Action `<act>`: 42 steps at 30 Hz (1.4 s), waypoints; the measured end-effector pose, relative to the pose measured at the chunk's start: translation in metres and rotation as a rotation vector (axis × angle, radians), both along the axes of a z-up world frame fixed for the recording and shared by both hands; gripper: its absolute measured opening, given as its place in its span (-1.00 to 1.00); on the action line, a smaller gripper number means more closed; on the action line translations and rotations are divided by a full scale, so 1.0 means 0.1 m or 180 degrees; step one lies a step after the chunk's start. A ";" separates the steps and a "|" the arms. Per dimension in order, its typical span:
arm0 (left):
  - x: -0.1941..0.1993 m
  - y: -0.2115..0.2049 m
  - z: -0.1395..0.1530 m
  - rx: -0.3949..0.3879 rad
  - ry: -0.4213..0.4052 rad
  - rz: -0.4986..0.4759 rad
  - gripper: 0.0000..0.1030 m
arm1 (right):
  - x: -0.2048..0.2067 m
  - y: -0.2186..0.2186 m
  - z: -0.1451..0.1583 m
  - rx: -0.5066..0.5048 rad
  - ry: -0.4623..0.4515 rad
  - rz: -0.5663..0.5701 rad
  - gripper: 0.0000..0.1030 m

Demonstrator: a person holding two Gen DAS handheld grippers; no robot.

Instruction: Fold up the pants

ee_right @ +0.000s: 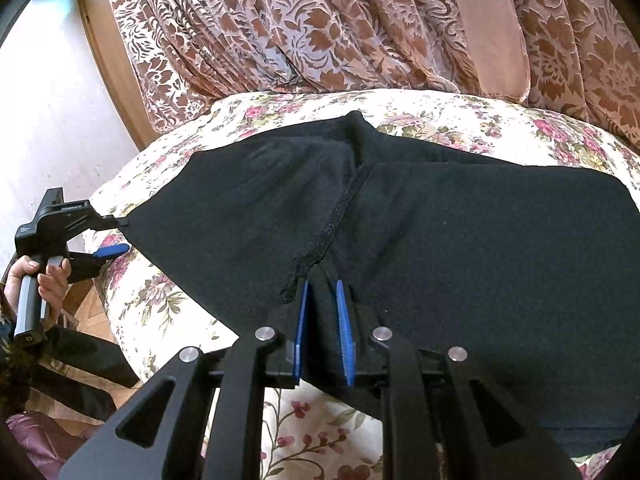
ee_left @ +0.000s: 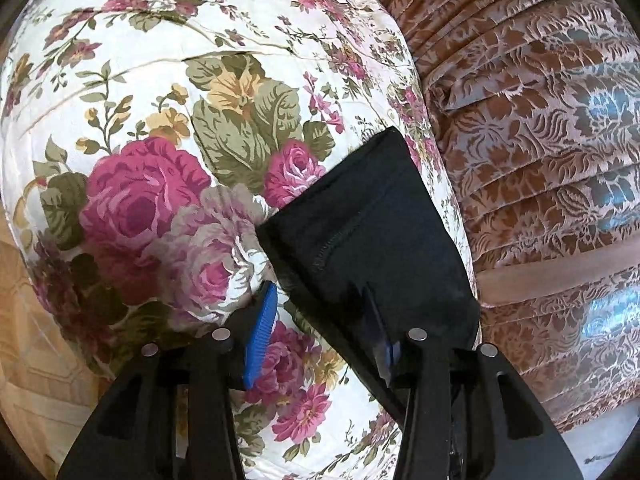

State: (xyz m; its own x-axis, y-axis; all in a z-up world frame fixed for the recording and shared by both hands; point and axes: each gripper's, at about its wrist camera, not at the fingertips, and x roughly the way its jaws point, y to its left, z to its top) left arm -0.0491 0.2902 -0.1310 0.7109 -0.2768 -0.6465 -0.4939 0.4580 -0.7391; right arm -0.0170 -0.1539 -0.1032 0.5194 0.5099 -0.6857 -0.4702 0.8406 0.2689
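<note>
Both tongs work the black pants (ee_right: 440, 240) spread on the floral bed (ee_right: 168, 312). Our right tongs (ee_right: 322, 328) are clamped on a bunched fold by the seam, prob. anchoring it. Left tongs (ee_left: 320, 328) stand apart w/ fabric edge between, not pinched. No containers in view.

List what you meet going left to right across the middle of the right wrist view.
Person's hand on the handle → left gripper at the pants' corner → black pants, spread over the floral bedspread, running to the right edge of the picture.
</note>
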 end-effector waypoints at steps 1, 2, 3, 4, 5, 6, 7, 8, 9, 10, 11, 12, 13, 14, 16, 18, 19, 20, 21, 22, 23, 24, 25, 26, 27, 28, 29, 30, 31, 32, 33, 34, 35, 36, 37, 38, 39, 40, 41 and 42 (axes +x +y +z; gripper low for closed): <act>0.01 0.01 0.00 -0.0003 -0.0017 0.0023 -0.16 | 0.00 0.00 0.00 0.0005 0.0004 0.0002 -0.72; 0.02 0.01 0.00 0.0004 -0.0025 0.0032 -0.16 | 0.00 0.00 0.00 0.0005 0.0006 0.0001 -0.72; 0.03 0.02 0.00 0.0016 -0.0028 0.0033 -0.16 | 0.00 0.00 0.00 0.0004 0.0004 0.0000 -0.72; 0.06 0.02 0.00 0.0033 -0.0018 0.0034 -0.17 | 0.00 0.00 0.00 0.0004 0.0003 -0.0001 -0.72; 0.08 0.03 0.01 0.0064 -0.0005 0.0048 -0.30 | 0.00 0.00 0.00 0.0003 0.0002 0.0001 -0.72; 0.11 0.02 0.02 0.0134 0.0029 0.0051 -0.47 | 0.00 0.00 0.00 0.0003 0.0001 -0.0001 -0.72; 0.13 0.02 0.03 0.0183 0.0040 0.0045 -0.55 | 0.00 0.00 0.00 0.0006 0.0004 0.0002 -0.72; 0.16 0.01 0.06 0.0246 0.0035 0.0025 -0.67 | 0.00 0.00 0.00 0.0007 0.0006 0.0001 -0.72; 0.17 -0.02 0.10 0.0321 0.0011 0.0003 -0.72 | 0.01 -0.01 0.00 0.0005 0.0005 0.0002 -0.72; 0.19 -0.07 0.17 0.0473 -0.0040 -0.0038 -0.73 | 0.01 0.00 0.00 0.0005 0.0006 0.0002 -0.70; 0.20 -0.16 0.30 0.0692 -0.0144 -0.0119 -0.73 | 0.01 0.00 0.00 0.0012 0.0010 0.0000 -0.65; 0.20 -0.22 0.38 0.0811 -0.0221 -0.0186 -0.74 | 0.01 0.00 0.01 0.0023 0.0018 0.0005 -0.61; 0.22 -0.30 0.49 0.0945 -0.0317 -0.0275 -0.74 | 0.01 0.00 0.01 0.0053 0.0035 0.0042 -0.42; 0.24 -0.44 0.64 0.1142 -0.0459 -0.0421 -0.74 | 0.00 0.01 0.02 0.0076 0.0052 0.0091 0.02; 0.27 -0.68 0.85 0.1421 -0.0639 -0.0655 -0.74 | -0.06 0.11 0.04 -0.0016 0.0007 0.0215 0.38; 0.32 -0.91 0.97 0.1615 -0.0774 -0.0856 -0.74 | -0.14 0.23 0.04 -0.0268 -0.0118 0.0298 0.51; 0.34 -1.06 1.03 0.1708 -0.0870 -0.1003 -0.74 | -0.17 0.27 0.03 -0.0360 -0.0172 0.0347 0.59; 0.36 -1.17 1.06 0.1777 -0.0931 -0.1108 -0.74 | -0.19 0.29 0.03 -0.0406 -0.0194 0.0382 0.64; 0.38 -1.33 1.10 0.1886 -0.1000 -0.1258 -0.74 | -0.20 0.28 0.04 -0.0388 -0.0174 0.0389 0.65; 0.39 -1.45 1.11 0.1978 -0.1042 -0.1370 -0.74 | -0.18 0.25 0.07 -0.0331 -0.0138 0.0385 0.68; 0.41 -1.54 1.11 0.2042 -0.1066 -0.1448 -0.74 | -0.16 0.20 0.12 -0.0207 -0.0082 0.0358 0.71; 0.42 -1.63 1.11 0.2110 -0.1088 -0.1541 -0.74 | -0.13 0.12 0.19 -0.0019 -0.0019 0.0323 0.71; 0.44 -1.72 1.10 0.2164 -0.1099 -0.1614 -0.74 | -0.12 0.05 0.24 0.0138 0.0023 0.0296 0.71; 0.45 -1.81 1.08 0.2229 -0.1114 -0.1709 -0.74 | -0.09 -0.02 0.31 0.0331 0.0073 0.0265 0.73; 0.46 -1.88 1.07 0.2271 -0.1126 -0.1771 -0.74 | -0.03 -0.09 0.38 0.0530 0.0130 0.0238 0.74; 0.46 -1.92 1.07 0.2298 -0.1137 -0.1808 -0.74 | 0.02 -0.12 0.44 0.0619 0.0165 0.0233 0.74; 0.44 -1.97 1.05 0.2338 -0.1152 -0.1870 -0.74 | 0.11 -0.13 0.52 0.0756 0.0225 0.0252 0.74; 0.44 -2.00 1.04 0.2352 -0.1161 -0.1907 -0.74 | 0.19 -0.13 0.56 0.0890 0.0286 0.0291 0.74; 0.45 -2.03 1.03 0.2356 -0.1166 -0.1937 -0.74 | 0.26 -0.10 0.61 0.0990 0.0338 0.0328 0.74; 0.45 -2.06 1.02 0.2369 -0.1170 -0.1967 -0.74 | 0.36 -0.06 0.65 0.1139 0.0427 0.0381 0.74; 0.45 -2.08 1.01 0.2391 -0.1176 -0.1989 -0.74 | 0.47 -0.01 0.68 0.1265 0.0518 0.0440 0.74; 0.44 -2.11 1.00 0.2428 -0.1184 -0.2010 -0.74 | 0.55 0.05 0.70 0.1341 0.0565 0.0478 0.74; 0.43 -2.12 1.00 0.2441 -0.1188 -0.2026 -0.74 | 0.64 0.13 0.72 0.1417 0.0630 0.0541 0.73; 0.43 -2.14 1.00 0.2452 -0.1193 -0.2042 -0.74 | 0.74 0.23 0.73 0.1474 0.0714 0.0607 0.73; 0.42 -2.16 1.00 0.2471 -0.1204 -0.2066 -0.74 | 0.82 0.30 0.73 0.1491 0.0761 0.0630 0.72; 0.41 -2.19 0.99 0.2501 -0.1212 -0.2085 -0.74 | 0.92 0.41 0.72 0.1491 0.0820 0.0669 0.69; 0.40 -2.21 0.99 0.2540 -0.1215 -0.2109 -0.74 | 1.02 0.52 0.70 0.1465 0.0879 0.0710 0.68; 0.40 -2.25 0.98 0.2579 -0.1210 -0.2148 -0.74 | 1.07 0.60 0.68 0.1435 0.0924 0.0714 0.65; 0.40 -2.27 0.97 0.2600 -0.1210 -0.2172 -0.74 | 1.16 0.69 0.65 0.1404 0.0994 0.0724 0.62; 0.39 -2.30 0.96 0.2629 -0.1213 -0.2198 -0.74 | 1.25 0.80 0.60 0.1371 0.1093 0.0774 0.60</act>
